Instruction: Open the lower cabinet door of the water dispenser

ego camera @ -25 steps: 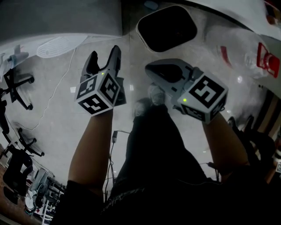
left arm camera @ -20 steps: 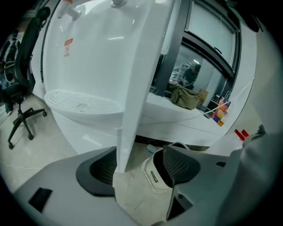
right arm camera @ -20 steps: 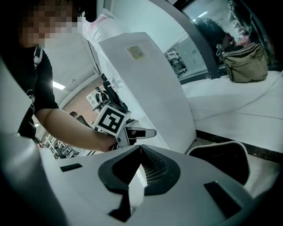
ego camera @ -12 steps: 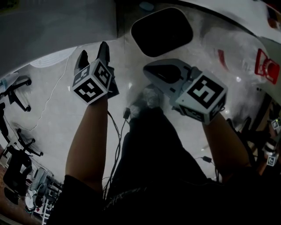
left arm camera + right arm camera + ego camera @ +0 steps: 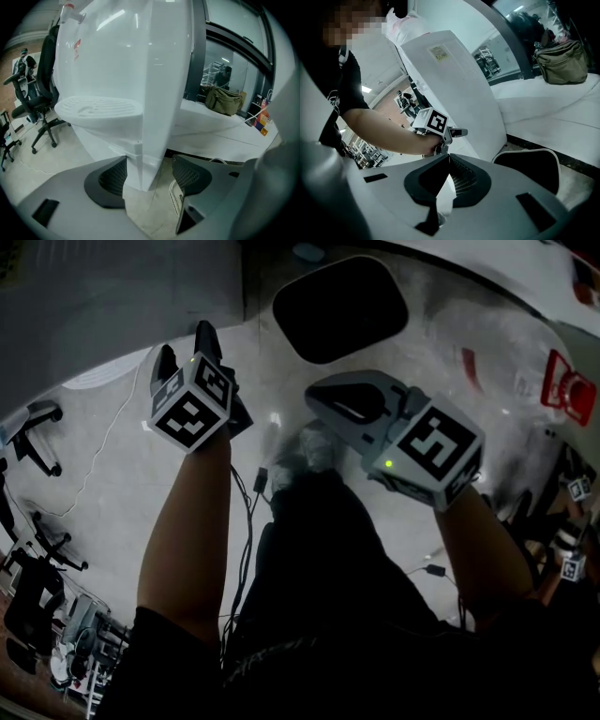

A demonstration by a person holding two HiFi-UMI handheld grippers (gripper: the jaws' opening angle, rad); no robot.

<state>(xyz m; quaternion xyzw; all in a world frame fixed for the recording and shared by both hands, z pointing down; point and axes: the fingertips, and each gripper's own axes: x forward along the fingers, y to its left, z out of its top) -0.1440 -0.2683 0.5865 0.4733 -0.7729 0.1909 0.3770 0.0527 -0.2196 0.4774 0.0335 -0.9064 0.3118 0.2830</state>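
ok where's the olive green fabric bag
Left gripper view, right side: the olive fabric bag sits on the white ledge, beyond the white water dispenser.

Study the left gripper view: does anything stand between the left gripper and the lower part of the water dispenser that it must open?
Nothing visible does. The left gripper has its jaws apart, and the lower corner of the water dispenser, below the drip tray, shows directly between them.
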